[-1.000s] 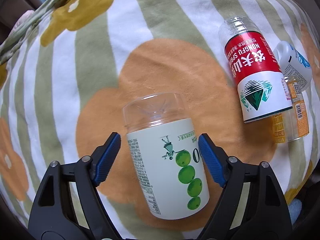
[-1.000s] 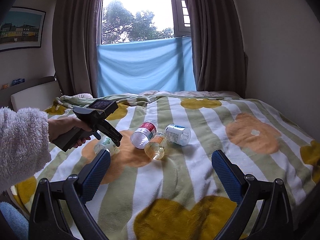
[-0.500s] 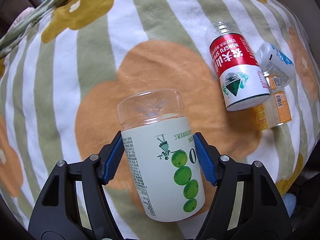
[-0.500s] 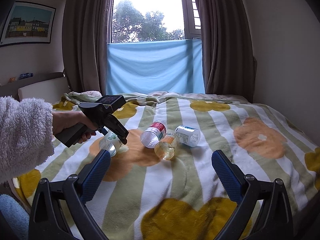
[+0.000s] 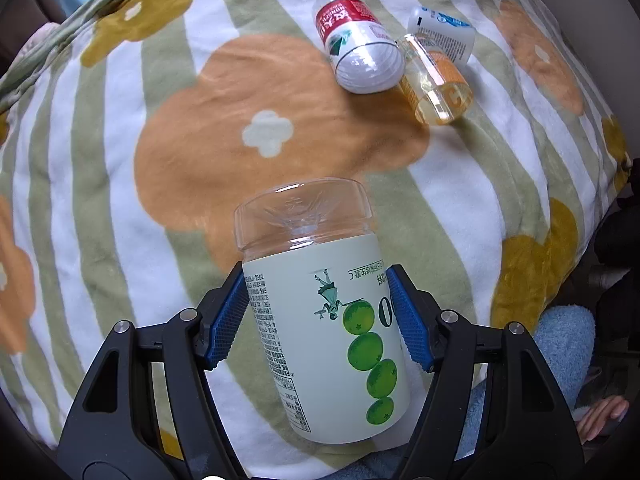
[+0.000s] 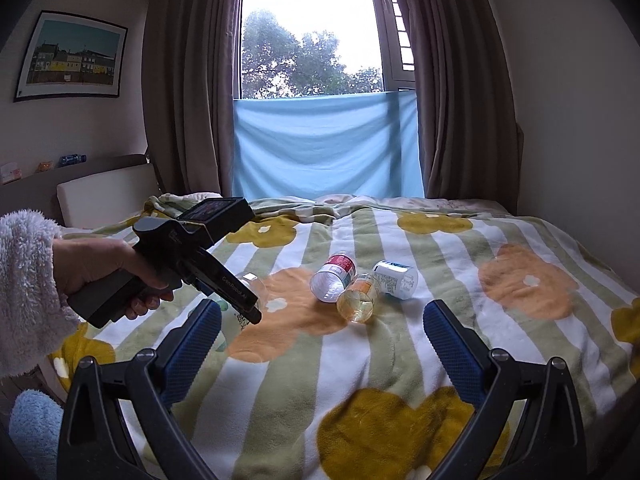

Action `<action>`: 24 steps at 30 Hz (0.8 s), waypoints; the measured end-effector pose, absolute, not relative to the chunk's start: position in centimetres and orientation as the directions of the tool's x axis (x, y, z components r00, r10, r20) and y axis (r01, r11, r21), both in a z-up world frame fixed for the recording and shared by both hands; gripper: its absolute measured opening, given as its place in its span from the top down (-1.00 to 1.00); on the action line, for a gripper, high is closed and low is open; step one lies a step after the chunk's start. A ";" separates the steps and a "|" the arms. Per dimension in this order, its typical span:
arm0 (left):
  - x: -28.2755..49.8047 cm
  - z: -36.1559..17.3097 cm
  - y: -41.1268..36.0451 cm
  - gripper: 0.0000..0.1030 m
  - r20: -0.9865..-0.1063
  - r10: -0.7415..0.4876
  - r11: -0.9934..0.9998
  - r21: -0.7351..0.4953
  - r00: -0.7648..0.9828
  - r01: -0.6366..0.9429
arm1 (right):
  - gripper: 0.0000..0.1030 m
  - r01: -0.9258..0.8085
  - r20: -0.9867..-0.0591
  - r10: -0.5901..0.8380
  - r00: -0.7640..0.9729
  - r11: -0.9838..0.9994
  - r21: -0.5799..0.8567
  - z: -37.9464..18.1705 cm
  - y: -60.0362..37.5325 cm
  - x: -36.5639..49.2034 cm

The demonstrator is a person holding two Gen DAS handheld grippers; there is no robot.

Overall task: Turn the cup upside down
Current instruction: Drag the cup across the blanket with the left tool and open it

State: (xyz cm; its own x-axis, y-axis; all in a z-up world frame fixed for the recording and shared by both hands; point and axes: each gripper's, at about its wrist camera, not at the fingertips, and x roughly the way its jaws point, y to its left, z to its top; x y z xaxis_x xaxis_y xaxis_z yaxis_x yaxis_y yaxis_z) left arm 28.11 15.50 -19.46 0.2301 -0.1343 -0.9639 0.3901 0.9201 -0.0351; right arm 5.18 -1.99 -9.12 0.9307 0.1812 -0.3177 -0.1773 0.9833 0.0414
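Observation:
My left gripper (image 5: 318,316) is shut on a clear plastic cup with a pale green label printed with green fruit (image 5: 324,320). The blue pads press on both sides of the label, and the cup's clear closed base points away from me, above the blanket. In the right wrist view the left gripper (image 6: 240,300) is held by a hand in a fluffy white sleeve, with the cup (image 6: 244,300) partly hidden behind its fingers. My right gripper (image 6: 322,334) is open and empty, low over the near part of the bed.
Three more cups lie on their sides on the striped flower blanket (image 5: 120,160): a red-labelled one (image 5: 356,48), an orange-labelled one (image 5: 436,80) and a white and blue one (image 5: 444,34). They also show in the right wrist view (image 6: 360,284). A window with curtains is behind the bed.
The left gripper closed on the green-labelled cup and lifted it back toward the bed's near edge. The right gripper stayed open and rose slightly.

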 end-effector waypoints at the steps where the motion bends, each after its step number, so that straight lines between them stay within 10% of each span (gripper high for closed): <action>1: 27.7 -20.1 15.4 -0.28 -0.966 -0.134 0.920 -0.038 0.221 0.390 | -0.96 -0.178 -0.318 0.182 0.930 0.983 0.043 -9.1 -1.9 4.9; 13: 26.3 -24.6 15.0 -0.31 -0.975 -0.106 0.930 -0.028 0.193 0.367 | -0.96 -0.179 -0.340 0.177 0.924 0.984 0.025 -9.3 -1.3 3.3; 17: 26.2 -24.1 15.4 -0.99 -0.971 -0.121 0.939 -0.044 0.206 0.342 | -0.96 -0.180 -0.340 0.178 0.923 0.983 0.026 -9.3 -1.4 3.3; 24: 24.9 -21.8 16.7 -0.99 -0.953 -0.148 0.943 -0.055 0.266 0.328 | -0.96 -0.189 -0.346 0.185 0.920 0.982 0.021 -9.5 -1.2 3.0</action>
State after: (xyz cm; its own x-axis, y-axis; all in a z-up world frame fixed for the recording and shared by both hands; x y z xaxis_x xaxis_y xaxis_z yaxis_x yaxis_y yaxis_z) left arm 24.86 16.75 -21.84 0.2659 -0.1476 -0.9526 0.3279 0.9431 -0.0546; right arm 2.99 -1.23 -9.51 0.9200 0.1846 -0.3457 -0.1889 0.9818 0.0214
